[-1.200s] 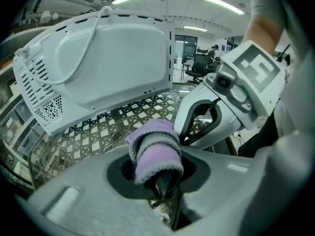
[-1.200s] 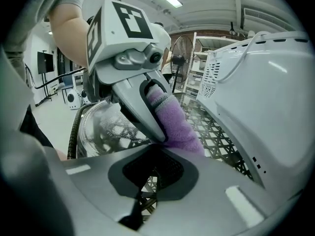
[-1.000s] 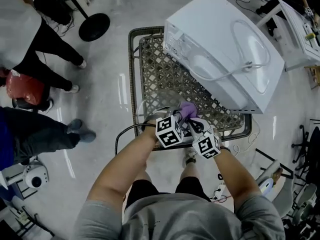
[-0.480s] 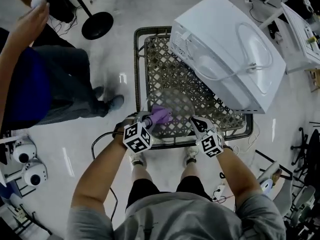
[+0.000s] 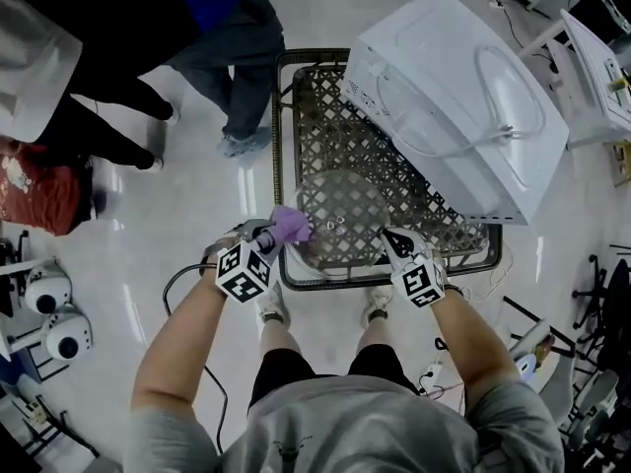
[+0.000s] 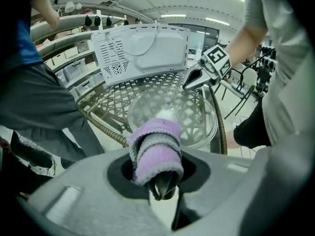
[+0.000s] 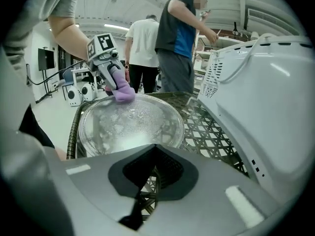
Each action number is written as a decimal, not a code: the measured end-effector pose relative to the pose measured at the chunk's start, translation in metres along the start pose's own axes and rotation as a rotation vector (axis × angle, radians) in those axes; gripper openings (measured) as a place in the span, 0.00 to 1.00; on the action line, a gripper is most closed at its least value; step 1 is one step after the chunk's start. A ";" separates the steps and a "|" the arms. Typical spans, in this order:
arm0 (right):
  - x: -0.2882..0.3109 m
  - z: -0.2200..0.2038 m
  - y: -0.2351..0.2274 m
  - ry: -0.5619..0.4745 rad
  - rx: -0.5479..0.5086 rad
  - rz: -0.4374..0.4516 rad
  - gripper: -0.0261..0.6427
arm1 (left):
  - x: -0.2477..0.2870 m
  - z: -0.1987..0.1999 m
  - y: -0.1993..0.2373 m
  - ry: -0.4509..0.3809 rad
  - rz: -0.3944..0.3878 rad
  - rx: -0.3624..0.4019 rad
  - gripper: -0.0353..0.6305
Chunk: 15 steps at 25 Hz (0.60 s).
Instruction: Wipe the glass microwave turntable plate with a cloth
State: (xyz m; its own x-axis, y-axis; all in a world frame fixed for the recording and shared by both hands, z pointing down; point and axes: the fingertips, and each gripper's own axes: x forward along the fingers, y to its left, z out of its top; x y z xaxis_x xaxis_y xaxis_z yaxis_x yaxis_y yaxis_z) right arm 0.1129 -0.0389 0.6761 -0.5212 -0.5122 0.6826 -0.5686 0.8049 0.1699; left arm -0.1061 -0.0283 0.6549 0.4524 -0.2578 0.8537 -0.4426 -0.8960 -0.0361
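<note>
The clear glass turntable plate (image 5: 340, 213) lies flat on a wicker lattice table (image 5: 296, 87), in front of a white microwave (image 5: 463, 97). My left gripper (image 5: 268, 238) is shut on a folded purple cloth (image 5: 292, 227), which sits at the plate's left rim. In the left gripper view the cloth (image 6: 155, 149) bulges from the jaws, short of the plate (image 6: 172, 113). My right gripper (image 5: 391, 240) has its jaws shut to a point at the plate's right rim. Whether they pinch the glass is hidden. The right gripper view shows the plate (image 7: 130, 122) and the cloth (image 7: 122, 91) across it.
The microwave (image 7: 268, 92) fills the table's far right, a cable looped on top. People (image 5: 197, 37) stand left of the table, beside a red bag (image 5: 39, 185). White camera units (image 5: 54, 323) sit on the floor at left. Chairs and cables lie to the right.
My left gripper has carried the cloth leftward, away from the right gripper, to the plate's left rim. The right gripper barely shifted. The people on the left have walked closer to the table.
</note>
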 end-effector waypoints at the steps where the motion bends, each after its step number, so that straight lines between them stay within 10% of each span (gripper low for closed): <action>1: 0.000 0.000 0.000 0.000 0.000 0.001 0.05 | -0.001 0.007 -0.003 -0.019 -0.001 0.001 0.20; 8: 0.002 0.001 0.000 -0.006 0.003 0.007 0.05 | 0.026 0.100 -0.059 -0.201 -0.105 0.076 0.20; 15: 0.001 -0.001 0.000 -0.009 0.000 0.019 0.05 | 0.081 0.135 -0.102 -0.183 -0.141 0.172 0.20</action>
State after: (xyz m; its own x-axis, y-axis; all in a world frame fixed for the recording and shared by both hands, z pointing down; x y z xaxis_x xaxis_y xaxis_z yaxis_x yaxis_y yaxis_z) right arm 0.1128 -0.0392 0.6778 -0.5374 -0.4995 0.6795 -0.5587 0.8144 0.1568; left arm 0.0802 -0.0065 0.6579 0.6392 -0.1728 0.7493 -0.2347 -0.9718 -0.0239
